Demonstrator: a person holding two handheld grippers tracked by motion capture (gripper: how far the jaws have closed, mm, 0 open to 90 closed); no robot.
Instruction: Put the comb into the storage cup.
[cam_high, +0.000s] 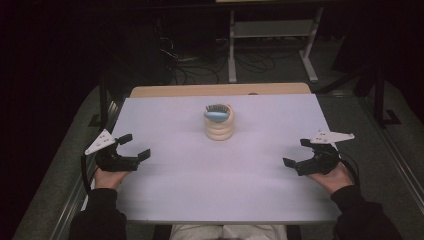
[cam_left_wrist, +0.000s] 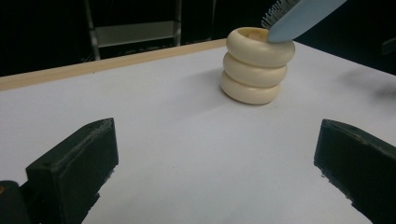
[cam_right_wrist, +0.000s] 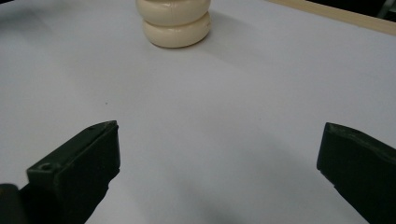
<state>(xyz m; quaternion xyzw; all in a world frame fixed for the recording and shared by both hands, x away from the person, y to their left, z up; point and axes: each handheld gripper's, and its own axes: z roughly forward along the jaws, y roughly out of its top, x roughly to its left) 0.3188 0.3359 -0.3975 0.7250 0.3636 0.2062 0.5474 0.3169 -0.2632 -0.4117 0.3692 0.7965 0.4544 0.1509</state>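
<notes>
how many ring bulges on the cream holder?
3, stacked on the holder mid-table: bottom, middle, and top, where a blue brush sticks out.

No readable text, label, brand, number or sign is to be found on anything in these views
</notes>
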